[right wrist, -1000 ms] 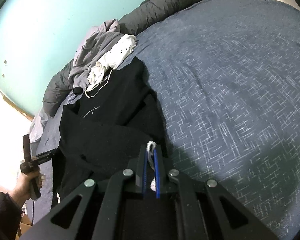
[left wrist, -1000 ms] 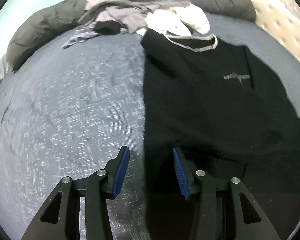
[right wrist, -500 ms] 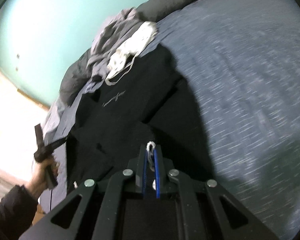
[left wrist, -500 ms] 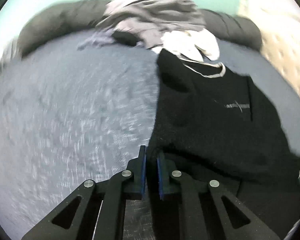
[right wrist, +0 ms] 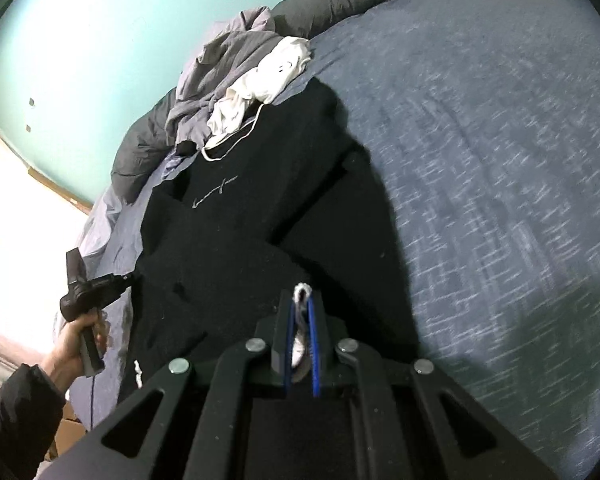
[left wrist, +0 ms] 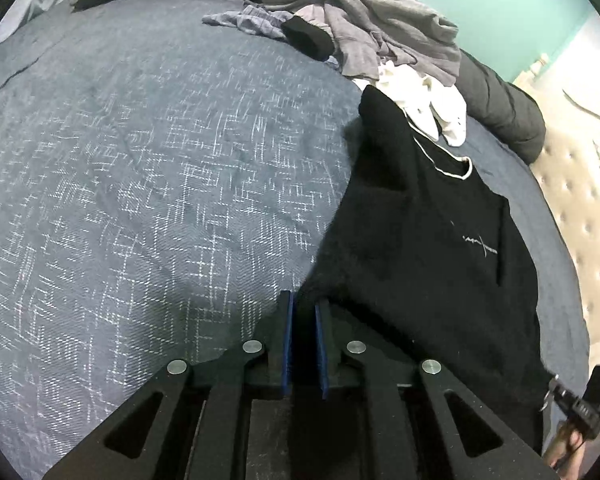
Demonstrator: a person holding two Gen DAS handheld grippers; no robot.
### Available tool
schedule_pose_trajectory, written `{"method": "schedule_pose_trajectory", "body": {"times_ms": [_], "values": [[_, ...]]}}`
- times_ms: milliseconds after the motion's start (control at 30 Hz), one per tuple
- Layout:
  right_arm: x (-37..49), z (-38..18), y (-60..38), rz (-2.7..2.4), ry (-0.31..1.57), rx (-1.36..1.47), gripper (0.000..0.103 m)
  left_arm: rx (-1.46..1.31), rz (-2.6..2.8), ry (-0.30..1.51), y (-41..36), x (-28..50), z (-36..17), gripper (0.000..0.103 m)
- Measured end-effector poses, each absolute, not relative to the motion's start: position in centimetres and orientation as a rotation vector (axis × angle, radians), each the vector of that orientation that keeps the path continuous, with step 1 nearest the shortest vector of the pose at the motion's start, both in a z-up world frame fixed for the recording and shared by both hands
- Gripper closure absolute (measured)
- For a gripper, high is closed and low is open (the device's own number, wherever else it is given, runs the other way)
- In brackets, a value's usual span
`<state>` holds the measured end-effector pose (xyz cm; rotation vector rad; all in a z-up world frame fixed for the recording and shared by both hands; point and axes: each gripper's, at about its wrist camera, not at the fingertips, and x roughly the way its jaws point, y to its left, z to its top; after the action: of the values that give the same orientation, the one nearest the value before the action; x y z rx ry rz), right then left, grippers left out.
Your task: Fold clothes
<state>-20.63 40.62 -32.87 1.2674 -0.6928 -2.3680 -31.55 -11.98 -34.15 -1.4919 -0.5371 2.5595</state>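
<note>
A black sweatshirt (left wrist: 432,240) with a white-trimmed collar and a small chest logo lies on the blue bedspread (left wrist: 148,184), collar toward the far end. My left gripper (left wrist: 302,308) is shut on its lower left hem, lifting the cloth a little. In the right wrist view the same black sweatshirt (right wrist: 260,208) stretches away, and my right gripper (right wrist: 301,300) is shut on its lower right hem, with a white cord end poking up between the pads. The left gripper (right wrist: 132,278) shows at the left edge there, held by a hand.
A heap of grey and white clothes (left wrist: 384,36) lies just past the collar, with a dark rolled duvet (left wrist: 500,100) behind it. A tufted headboard (left wrist: 580,208) runs along the right. The teal wall (right wrist: 100,40) stands behind the bed. Open bedspread (right wrist: 500,160) spreads right of the shirt.
My left gripper was open over the hem a second ago; it has shut on the cloth and pulled it up. The right gripper kept its hold and lifted slightly.
</note>
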Motion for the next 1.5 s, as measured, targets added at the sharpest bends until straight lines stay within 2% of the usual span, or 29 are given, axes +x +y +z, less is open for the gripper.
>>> {"method": "schedule_pose_trajectory", "body": {"times_ms": [400,833,1067,1167,1267,1300,1333,1400,1500], "values": [[-20.4,-34.0,40.7,-2.351,-0.680,1.353,0.097,-1.498,2.621,-0.480,-12.6,-30.5,-32.0,0.087],[-17.3,-27.7,39.7,-2.258,-0.741,1.344,0.097,-1.415,2.621,-0.432,-12.3,-29.1,-27.9,0.087],[-17.3,-34.1,39.6,-2.283,-0.757,1.558,0.096,-1.414,2.587,-0.364,-11.2,-28.3,-27.8,0.087],[-16.9,-34.2,39.4,-2.347,-0.708,1.558,0.094,-1.428,2.574,-0.331,-10.9,-28.8,-28.3,0.083],[-16.9,-32.2,39.4,-2.454,-0.589,1.519,0.087,-1.440,2.569,-0.318,-10.6,-29.5,-28.7,0.075],[-17.0,-31.4,39.7,-2.492,-0.561,1.492,0.082,-1.444,2.567,-0.318,-10.6,-29.9,-28.9,0.073],[-17.2,-30.7,40.0,-2.531,-0.546,1.458,0.073,-1.447,2.566,-0.317,-10.5,-30.3,-29.0,0.073],[-17.9,-29.8,40.5,-2.580,-0.531,1.394,0.065,-1.452,2.565,-0.314,-10.1,-31.4,-29.0,0.071],[-19.7,-30.8,40.4,-2.557,-0.592,1.364,0.065,-1.452,2.561,-0.306,-9.2,-33.3,-28.8,0.064]]}}
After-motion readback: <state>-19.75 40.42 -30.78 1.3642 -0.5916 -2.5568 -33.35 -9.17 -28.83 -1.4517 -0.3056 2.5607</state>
